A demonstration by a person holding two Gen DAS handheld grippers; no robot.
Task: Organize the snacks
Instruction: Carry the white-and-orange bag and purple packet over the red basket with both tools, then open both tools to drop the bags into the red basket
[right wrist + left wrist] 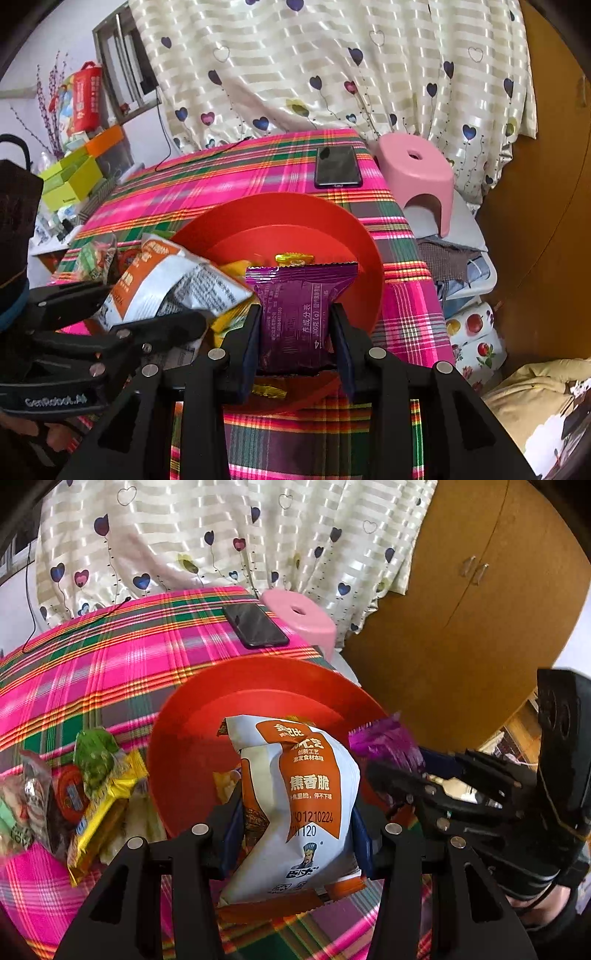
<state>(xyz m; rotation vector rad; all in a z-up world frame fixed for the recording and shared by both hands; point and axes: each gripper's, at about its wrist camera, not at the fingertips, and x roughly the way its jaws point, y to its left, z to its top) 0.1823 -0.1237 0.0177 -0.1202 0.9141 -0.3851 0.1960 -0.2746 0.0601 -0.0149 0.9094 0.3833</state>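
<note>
Over the round red plastic bowl (332, 236), left gripper (295, 834) fingers pinch an upright white-orange crinkly snack bag (295, 805); right gripper (295, 347) fingers pinch a purple foil packet (299, 314), nearer the rim.

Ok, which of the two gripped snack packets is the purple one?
The purple packet is the one clamped in the right gripper over the red bowl; the left gripper holds the larger white-and-orange bag.
</note>
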